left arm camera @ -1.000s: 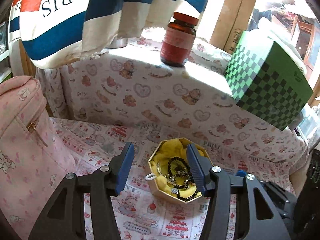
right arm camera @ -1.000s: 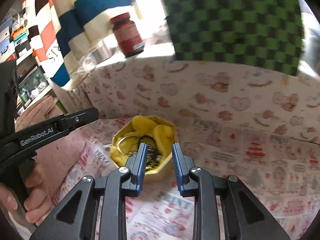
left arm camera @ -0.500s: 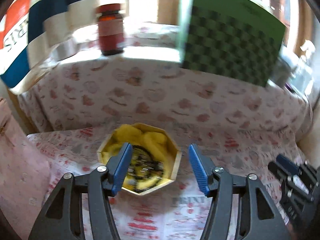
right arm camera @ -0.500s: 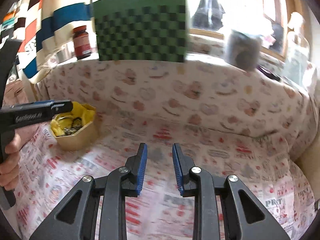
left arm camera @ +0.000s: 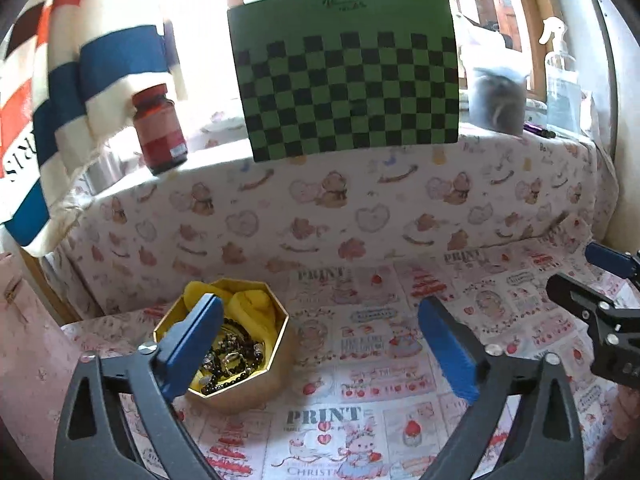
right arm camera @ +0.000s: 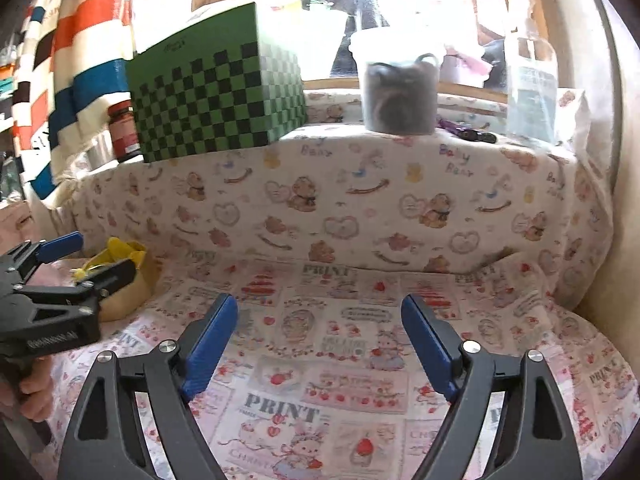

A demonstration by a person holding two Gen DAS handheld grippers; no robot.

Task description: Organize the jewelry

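Grippers are pointing slightly downward over the printed cloth (right arm camera: pixel 320 240): left gripper (left arm camera: pixel 320 344) and right gripper (right arm camera: pixel 320 340), jaws just opening wide, are holding nothing; the jewelry box (left arm camera: pixel 240 360) is sitting near-left.

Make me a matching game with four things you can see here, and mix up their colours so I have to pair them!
Things:
1. box on the ledge
2. bottle on the ledge
3. cloth inside the jewelry box
4. beads in the jewelry box

Colours:
A. yellow
B. black
C. green and black checks
D. red-brown

Right pairs: 1-C, 2-D, 3-A, 4-B
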